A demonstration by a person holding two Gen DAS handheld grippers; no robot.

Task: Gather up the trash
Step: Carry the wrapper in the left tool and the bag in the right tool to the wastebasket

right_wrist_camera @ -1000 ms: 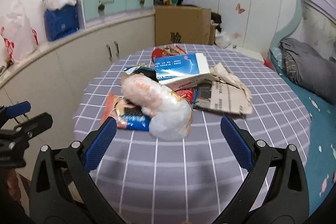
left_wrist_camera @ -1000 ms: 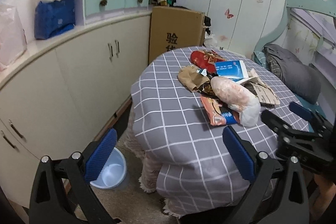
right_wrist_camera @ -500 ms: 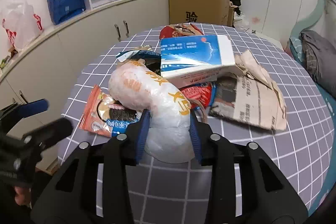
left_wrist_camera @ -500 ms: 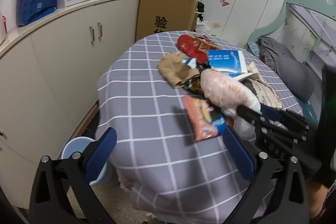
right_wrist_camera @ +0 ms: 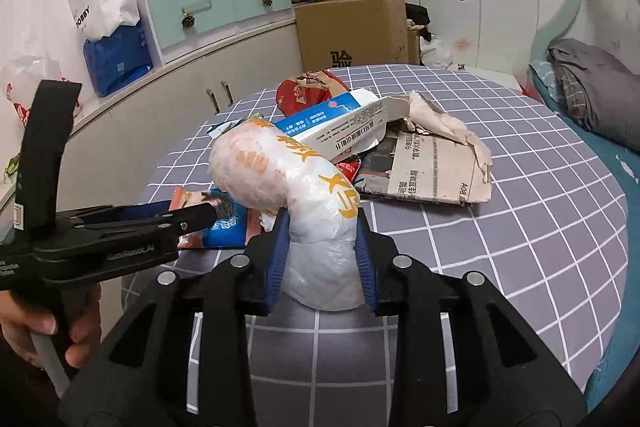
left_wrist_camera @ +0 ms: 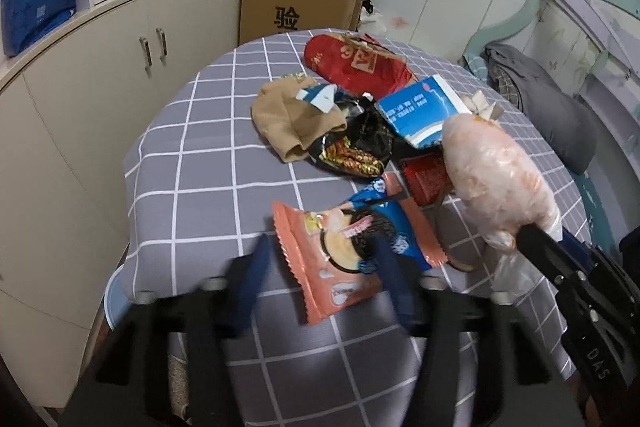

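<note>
Our right gripper (right_wrist_camera: pixel 320 243) has its fingers (right_wrist_camera: pixel 276 251) pinching the white end of a stuffed plastic bag (right_wrist_camera: pixel 288 183), whose orange-printed body arches over the trash heap on the checked table (right_wrist_camera: pixel 520 227). Our left gripper (left_wrist_camera: pixel 320 267) has just been closing; its blurred fingers (left_wrist_camera: pixel 390 275) straddle a pink and blue snack wrapper (left_wrist_camera: pixel 344 255) at the table's near edge, and we cannot tell whether they press it. Behind lie a carton (left_wrist_camera: pixel 420 111), a red packet (left_wrist_camera: pixel 352 63) and newspaper (right_wrist_camera: pixel 436 167).
</note>
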